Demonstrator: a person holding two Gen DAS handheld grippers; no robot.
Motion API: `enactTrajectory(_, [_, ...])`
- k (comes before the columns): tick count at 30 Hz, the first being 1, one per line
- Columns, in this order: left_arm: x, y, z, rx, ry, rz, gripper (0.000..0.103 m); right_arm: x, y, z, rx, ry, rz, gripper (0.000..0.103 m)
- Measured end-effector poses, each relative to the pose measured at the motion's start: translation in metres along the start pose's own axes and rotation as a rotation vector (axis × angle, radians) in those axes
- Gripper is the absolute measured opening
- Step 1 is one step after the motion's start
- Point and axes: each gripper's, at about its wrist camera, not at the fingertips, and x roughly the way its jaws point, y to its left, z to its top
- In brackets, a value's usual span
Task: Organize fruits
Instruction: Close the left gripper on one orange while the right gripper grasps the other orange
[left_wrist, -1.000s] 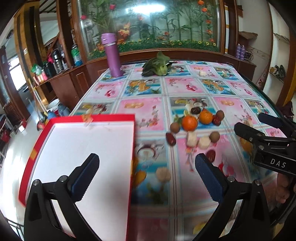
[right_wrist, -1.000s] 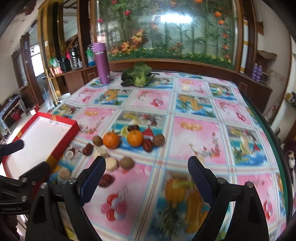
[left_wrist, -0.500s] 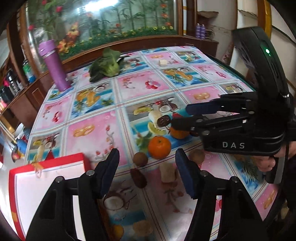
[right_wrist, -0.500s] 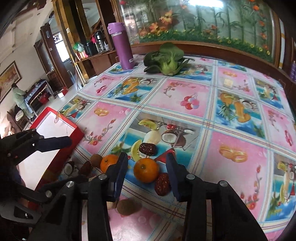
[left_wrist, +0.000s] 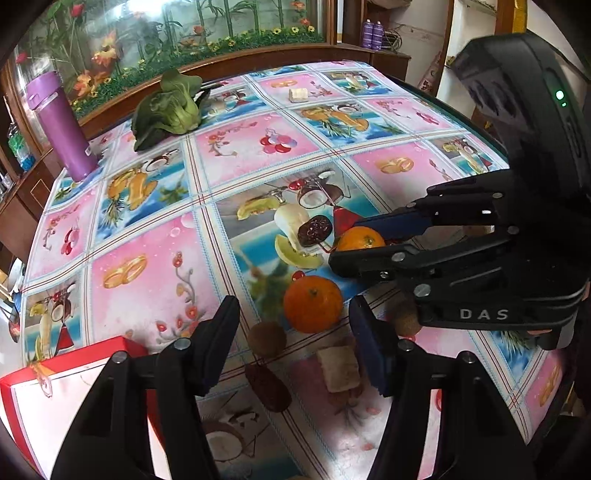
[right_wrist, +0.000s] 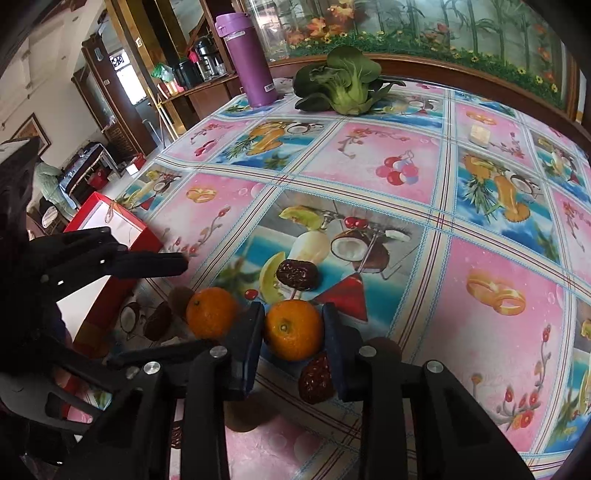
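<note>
Fruit-print tablecloth (left_wrist: 155, 266) holds scattered fruit; left gripper (left_wrist: 295, 332) fingers apart, right gripper (right_wrist: 293, 332) fingers bracketing an orange (right_wrist: 293, 334).

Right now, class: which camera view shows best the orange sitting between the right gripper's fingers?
The right wrist view: the orange sits unobstructed and near, framed by the right gripper, whose pads flank it closely. In the left wrist view the same orange lies farther off, partly hidden behind that gripper's fingers.
</note>
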Motion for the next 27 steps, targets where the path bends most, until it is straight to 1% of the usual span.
enactTrajectory(2, [0.004,-0.001,0.002,0.007,0.010,-0.004,0.061,-0.002,-0.003,-0.001,0.013,0.002,0.012,0.030])
enactTrajectory(6, [0.008,-0.005,0.007,0.029,0.007,-0.007,0.060,-0.010,-0.016,0.000,0.090,-0.017,0.077,0.030])
enactTrajectory(7, [0.009,-0.007,0.008,0.038,0.010,-0.010,0.058,-0.012,-0.019,0.001,0.105,-0.024,0.090,0.030])
enactTrajectory(9, [0.014,-0.010,0.009,0.053,0.028,-0.008,0.051,-0.016,-0.024,0.001,0.133,-0.037,0.106,0.030])
enactTrajectory(11, [0.019,-0.010,0.009,0.050,0.046,-0.025,0.040,-0.019,-0.028,0.002,0.152,-0.047,0.110,0.030])
enactTrajectory(14, [0.018,-0.008,0.008,0.029,0.039,-0.038,0.036,-0.022,-0.030,0.002,0.171,-0.066,0.106,0.030])
enactTrajectory(18, [0.017,-0.007,0.007,0.001,0.027,-0.049,0.035,-0.025,-0.029,0.004,0.178,-0.079,0.102,0.030])
enactTrajectory(21, [0.005,-0.006,0.005,-0.047,-0.010,-0.042,0.035,-0.028,-0.025,0.003,0.168,-0.100,0.079,0.030])
enactTrajectory(23, [-0.017,-0.004,0.002,-0.094,-0.068,-0.039,0.035,-0.031,-0.020,0.002,0.166,-0.116,0.069,0.030])
enactTrajectory(27, [-0.077,0.007,-0.020,-0.185,-0.187,0.013,0.036,-0.040,0.000,0.001,0.151,-0.162,0.064,0.030])
